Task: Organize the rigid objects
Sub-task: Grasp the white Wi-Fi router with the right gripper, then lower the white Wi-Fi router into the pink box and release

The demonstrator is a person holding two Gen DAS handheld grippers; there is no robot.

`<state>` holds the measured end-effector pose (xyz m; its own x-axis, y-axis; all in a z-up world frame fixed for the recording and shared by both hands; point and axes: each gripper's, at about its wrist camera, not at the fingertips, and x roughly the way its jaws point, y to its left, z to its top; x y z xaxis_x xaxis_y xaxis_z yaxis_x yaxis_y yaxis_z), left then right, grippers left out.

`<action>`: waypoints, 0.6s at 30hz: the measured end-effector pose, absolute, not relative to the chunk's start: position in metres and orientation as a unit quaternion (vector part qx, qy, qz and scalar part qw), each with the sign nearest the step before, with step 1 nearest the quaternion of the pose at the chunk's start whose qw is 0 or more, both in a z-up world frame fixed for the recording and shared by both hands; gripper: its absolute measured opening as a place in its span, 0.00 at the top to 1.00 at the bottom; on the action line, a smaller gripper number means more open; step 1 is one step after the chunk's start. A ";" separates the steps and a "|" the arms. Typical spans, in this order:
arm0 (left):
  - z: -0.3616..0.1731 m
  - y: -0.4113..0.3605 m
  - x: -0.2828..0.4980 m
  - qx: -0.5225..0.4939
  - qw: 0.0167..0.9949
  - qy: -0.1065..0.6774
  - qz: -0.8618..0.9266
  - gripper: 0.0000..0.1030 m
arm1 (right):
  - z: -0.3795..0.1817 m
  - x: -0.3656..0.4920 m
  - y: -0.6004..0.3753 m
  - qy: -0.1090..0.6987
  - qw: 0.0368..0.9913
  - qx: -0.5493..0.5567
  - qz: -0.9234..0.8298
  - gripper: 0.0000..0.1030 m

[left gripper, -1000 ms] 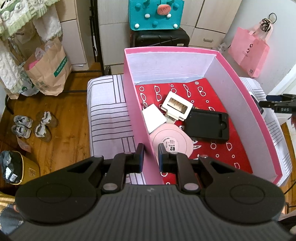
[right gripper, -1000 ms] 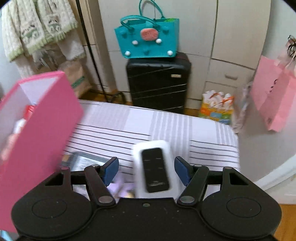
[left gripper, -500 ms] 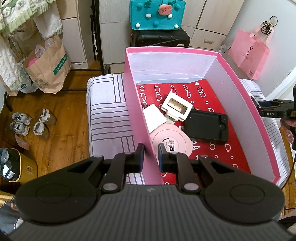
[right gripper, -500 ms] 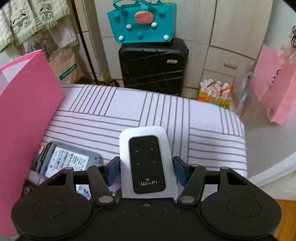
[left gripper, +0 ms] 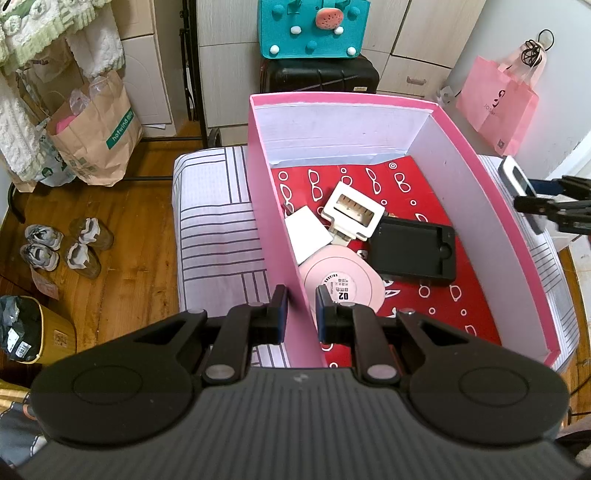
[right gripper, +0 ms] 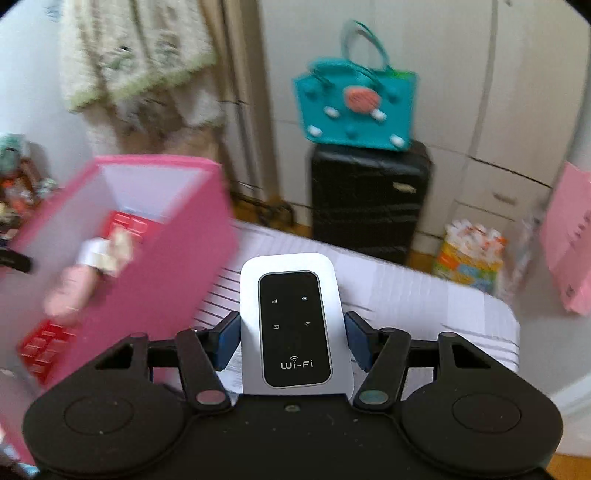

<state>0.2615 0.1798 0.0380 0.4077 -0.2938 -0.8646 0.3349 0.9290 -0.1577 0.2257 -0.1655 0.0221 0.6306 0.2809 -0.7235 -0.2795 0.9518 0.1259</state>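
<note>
Wi-Fi router [right gripper: 293,325], white with black face, clamped in right hand-held gripper [right gripper: 291,341], beside pink box [right gripper: 155,258]

A wooden plank floor [left gripper: 122,236] runs along the left, warm brown and lit by daylight. Pale cabinet doors [left gripper: 417,33] line the far wall, with a black suitcase [left gripper: 319,75] standing in front of them and a teal felt bag [left gripper: 312,27] resting on top. A brown paper bag [left gripper: 98,133] sits on the floor beside hanging cream towels [left gripper: 44,22]. Two pairs of shoes [left gripper: 61,245] lie on the boards. A pink shopping bag [left gripper: 498,99] hangs at the right. A striped white cushion [left gripper: 218,229] covers the low seat.
</note>
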 end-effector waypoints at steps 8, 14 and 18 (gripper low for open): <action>0.037 0.179 0.262 0.020 0.838 0.511 -0.190 0.86 | 0.068 0.209 -0.099 0.381 0.873 -0.015 0.303 0.36; 0.037 0.179 0.262 0.024 0.838 0.510 -0.191 0.86 | 0.056 0.223 -0.039 0.440 0.814 -0.071 0.372 0.36; 0.038 0.178 0.263 0.025 0.837 0.512 -0.191 0.86 | 0.032 0.234 -0.003 0.495 0.765 -0.104 0.398 0.36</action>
